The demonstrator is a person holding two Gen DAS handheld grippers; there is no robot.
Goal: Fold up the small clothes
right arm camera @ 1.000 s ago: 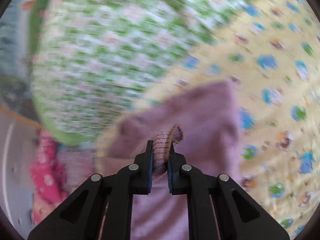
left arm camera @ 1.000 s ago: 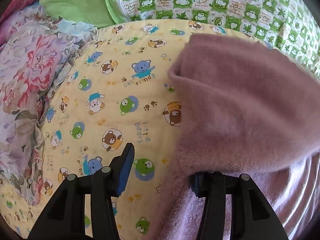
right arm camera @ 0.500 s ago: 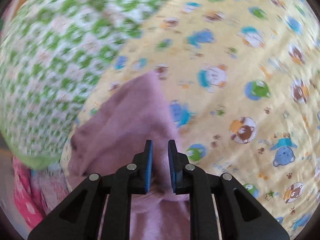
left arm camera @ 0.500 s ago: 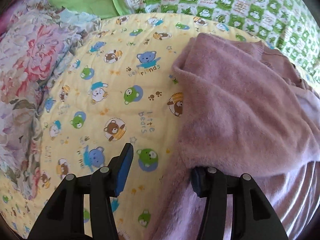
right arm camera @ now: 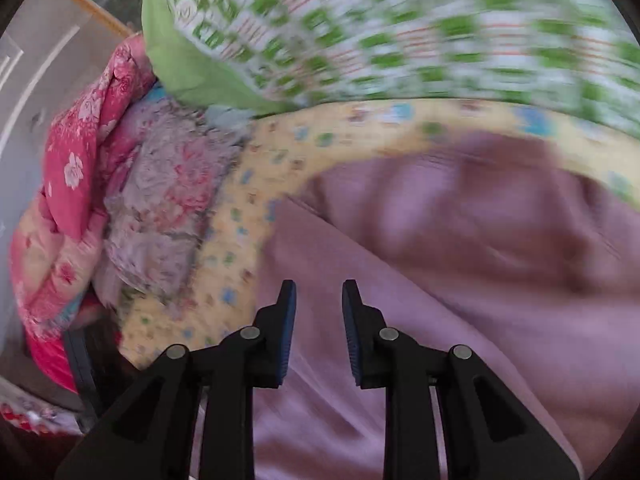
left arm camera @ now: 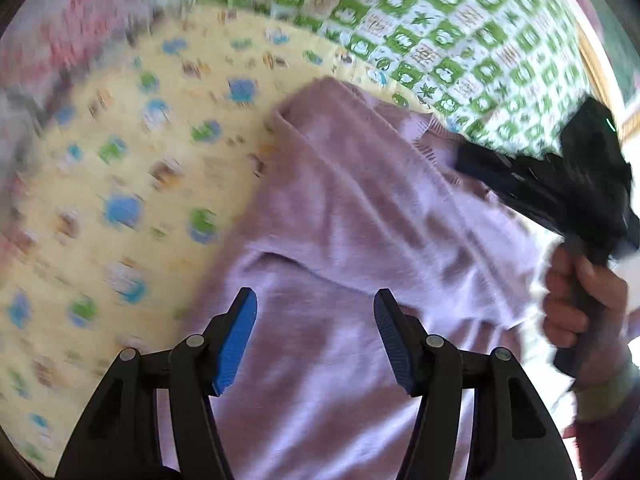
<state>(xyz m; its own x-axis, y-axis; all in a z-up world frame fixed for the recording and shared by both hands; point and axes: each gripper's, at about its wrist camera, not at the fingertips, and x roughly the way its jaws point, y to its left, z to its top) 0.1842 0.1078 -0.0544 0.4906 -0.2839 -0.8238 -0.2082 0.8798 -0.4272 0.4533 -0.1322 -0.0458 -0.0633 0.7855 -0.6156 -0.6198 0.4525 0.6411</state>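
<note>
sweater (left arm camera: 360, 208): folded over on bear-print sheet (left arm camera: 132, 184) | right gripper (right arm camera: 319, 300): has let go the cuff; fingers narrow, just opening, empty | left gripper (left arm camera: 316, 312): fingers wide, just opening, empty, above sweater

**Obscured and indistinct areas**

Left wrist view: the yellow bear-print sheet (left arm camera: 132, 184) is motion-blurred from 8 to 11 o'clock; its motifs cannot be read. The floral quilt (left arm camera: 60, 40) at 10 o'clock is a smear. The mauve garment (left arm camera: 340, 208) runs off the frame at 6 o'clock. The right gripper (left arm camera: 464, 160) at 3 o'clock is blurred; its fingertips cannot be told apart.

Right wrist view: the green checked pillow (right arm camera: 400, 28) at 12 o'clock is streaked. The garment's fold lines at 3 o'clock are indistinct.
</note>
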